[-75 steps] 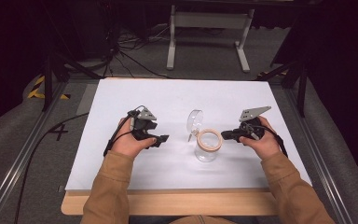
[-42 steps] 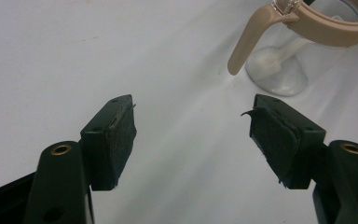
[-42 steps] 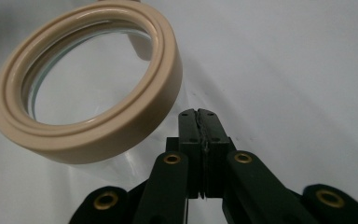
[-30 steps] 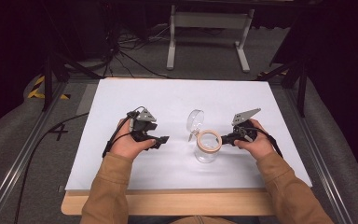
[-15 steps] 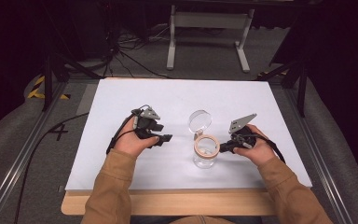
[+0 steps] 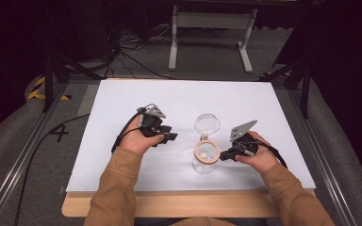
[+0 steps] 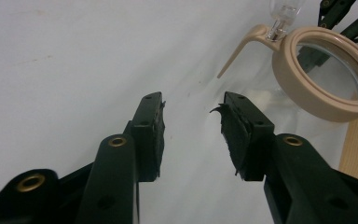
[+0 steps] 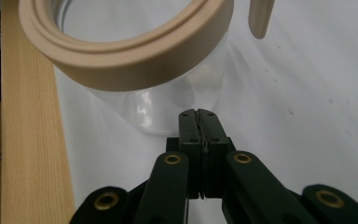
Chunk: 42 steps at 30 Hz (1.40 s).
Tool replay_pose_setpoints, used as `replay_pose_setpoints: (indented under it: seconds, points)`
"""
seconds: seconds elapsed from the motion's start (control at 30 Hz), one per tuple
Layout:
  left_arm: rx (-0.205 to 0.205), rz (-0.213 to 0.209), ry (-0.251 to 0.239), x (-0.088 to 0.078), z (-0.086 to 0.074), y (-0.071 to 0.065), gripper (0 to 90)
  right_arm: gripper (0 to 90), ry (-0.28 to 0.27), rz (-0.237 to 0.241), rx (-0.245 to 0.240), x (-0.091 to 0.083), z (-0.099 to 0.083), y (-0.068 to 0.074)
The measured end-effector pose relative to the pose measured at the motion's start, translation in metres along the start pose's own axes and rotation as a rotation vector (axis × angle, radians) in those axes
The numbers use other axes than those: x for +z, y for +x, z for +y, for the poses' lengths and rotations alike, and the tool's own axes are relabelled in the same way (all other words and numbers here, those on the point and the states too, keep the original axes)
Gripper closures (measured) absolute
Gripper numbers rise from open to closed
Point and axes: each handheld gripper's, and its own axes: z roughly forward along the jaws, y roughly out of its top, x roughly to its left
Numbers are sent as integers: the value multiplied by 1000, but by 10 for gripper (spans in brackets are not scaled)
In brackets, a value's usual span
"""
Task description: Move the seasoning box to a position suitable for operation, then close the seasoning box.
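Note:
A clear glass jar (image 6: pixel 206 160) with a beige rim (image 7: pixel 307 88) stands near the middle of the white sheet, its hinged glass lid (image 6: pixel 207 124) swung up and back. My left gripper (image 6: pixel 172 136) rests to the jar's left, and its jaws (image 7: pixel 191 105) have just been closing; they stand about half apart with nothing between them. My right gripper (image 6: pixel 222 155) points at the jar from the right, low at the glass wall below the rim (image 8: pixel 135 60). Its jaws (image 8: pixel 198 114) are shut and empty; I cannot tell whether they touch the glass.
The white sheet (image 6: pixel 122 108) covers a wooden table whose front edge (image 6: pixel 169 205) shows near the person. A cable (image 6: pixel 37 146) trails off to the left. A metal stand (image 6: pixel 207 28) is on the floor beyond the table.
The left jaws have narrowed. The right gripper has slid left and nearer to the front edge, up against the jar. The lid now shows as a fuller circle.

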Motion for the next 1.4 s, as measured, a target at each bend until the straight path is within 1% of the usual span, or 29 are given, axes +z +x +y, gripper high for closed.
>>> replay_pose_setpoints:
  seconds: [0.1, 0.17, 0.2, 0.3, 0.33, 0.37, 0.4, 0.43, 0.47, 0.5, 0.53, 0.57, 0.6, 0.63, 0.67, 0.7, 0.77, 0.8, 0.83, 0.87, 0.93, 1.0, 1.1, 1.13, 1.17, 1.2, 1.3, 1.33, 1.4]
  points:
    - [4, -3, -9, 1, 0, 0, 672, 900, 2, 0, -10, 1, 0, 2]
    - [15, -4, 0, 0, 2, 0, 726, 899, 1, -1, -6, 1, 0, 2]
    - [16, -8, -10, 1, 2, -1, 726, 899, 1, -1, -6, 1, 0, 2]
    - [23, -17, -25, 0, 3, -1, 806, 899, -8, 3, 6, -1, -1, 2]
    - [21, -17, -17, -1, 4, -1, 830, 899, -11, -13, 10, -4, -1, 2]
    - [20, -18, -39, -1, 5, -2, 860, 900, -27, -33, 22, -9, -1, 1]
    - [27, -15, -37, -2, 6, -2, 871, 899, -35, -37, 29, -11, -2, 0]
    - [23, -8, -57, -1, 6, -3, 884, 899, -47, -44, 37, -14, -2, 0]
    - [30, -6, -51, -3, 7, -3, 894, 900, -56, -50, 42, -17, -2, 0]
    - [23, -3, -73, -2, 8, -4, 897, 899, -70, -55, 48, -21, -2, 2]
    - [28, 0, -80, -3, 9, -4, 897, 900, -84, -56, 49, -24, -1, 3]
    - [21, 2, -93, -2, 10, -5, 898, 900, -98, -55, 55, -27, 0, 5]
    - [21, 2, -93, -2, 10, -5, 898, 900, -108, -57, 53, -29, 1, 5]
    - [28, 15, -109, -2, 12, -6, 899, 900, -122, -62, 53, -32, 3, 8]
    - [28, 15, -109, -2, 12, -6, 899, 900, -132, -64, 55, -35, 5, 10]
    - [32, 19, -125, 0, 14, -7, 899, 900, -145, -67, 51, -37, 7, 12]
    - [35, 32, -153, 3, 17, -8, 899, 900, -173, -58, 55, -42, 10, 17]
    - [35, 32, -153, 3, 17, -8, 899, 900, -173, -58, 55, -42, 10, 17]
    - [35, 36, -174, 8, 21, -10, 898, 900, -195, -48, 53, -44, 13, 22]
    - [35, 36, -174, 8, 21, -10, 898, 900, -195, -48, 53, -44, 13, 22]
    - [53, 42, -205, 14, 26, -12, 897, 900, -209, -31, 53, -45, 16, 27]
    - [54, 34, -215, 17, 30, -14, 889, 900, -228, -23, 50, -46, 20, 33]
    - [50, 17, -253, 21, 34, -15, 883, 900, -242, -17, 46, -44, 22, 39]
    - [50, 17, -253, 21, 34, -15, 884, 900, -242, -17, 46, -44, 22, 39]
    - [59, 13, -259, 22, 35, -15, 884, 900, -247, -8, 47, -43, 23, 40]
    - [46, 11, -267, 23, 36, -17, 884, 900, -259, -7, 43, -42, 23, 42]
    - [54, -9, -300, 27, 39, -19, 885, 900, -277, -37, 4, -39, 24, 48]
    - [56, -29, -303, 30, 40, -21, 885, 900, -287, -42, -1, -39, 24, 50]
    - [54, -33, -299, 30, 41, -22, 884, 900, -289, -43, -2, -38, 24, 52]
